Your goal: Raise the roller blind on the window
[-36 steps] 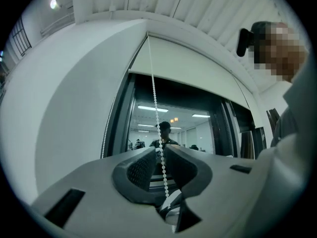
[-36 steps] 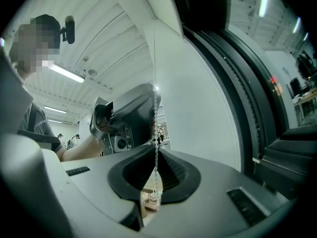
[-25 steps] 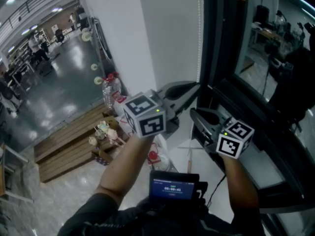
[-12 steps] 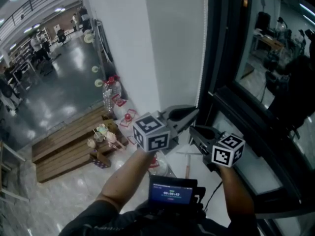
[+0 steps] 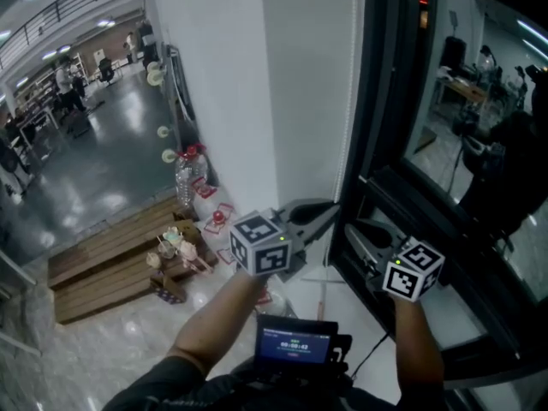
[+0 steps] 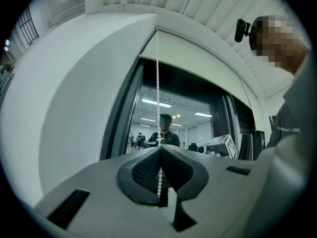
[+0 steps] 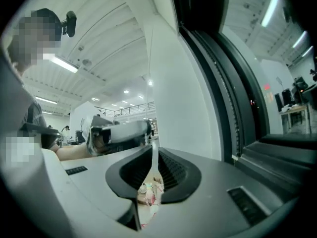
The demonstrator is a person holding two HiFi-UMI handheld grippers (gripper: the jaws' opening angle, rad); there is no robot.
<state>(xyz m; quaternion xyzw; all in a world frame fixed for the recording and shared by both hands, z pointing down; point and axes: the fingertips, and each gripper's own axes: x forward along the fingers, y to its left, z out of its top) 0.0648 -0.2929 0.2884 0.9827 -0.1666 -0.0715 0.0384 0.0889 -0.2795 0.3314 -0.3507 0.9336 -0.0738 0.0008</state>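
Note:
A white bead chain (image 5: 350,101) hangs beside the dark window frame (image 5: 385,92). In the left gripper view the bead chain (image 6: 158,83) runs down from the white blind roll (image 6: 198,48) at the window's top into my left gripper (image 6: 159,148), which is shut on it. In the head view the left gripper (image 5: 334,210) points at the chain at about waist height. My right gripper (image 5: 351,229) is just right of it and slightly lower. In its own view the right gripper (image 7: 152,147) shows a thin slit between its jaws, which are opening with nothing between them.
The dark window glass (image 5: 479,118) and its sill (image 5: 445,315) lie to the right, a white wall (image 5: 223,75) to the left. On the floor below are wooden pallets (image 5: 103,264) with bottles (image 5: 190,174) and small items. A screen device (image 5: 294,345) sits at my chest.
Both grippers have come down along the chain, the left one keeping its hold. The right gripper has shifted a little to the right of the chain.

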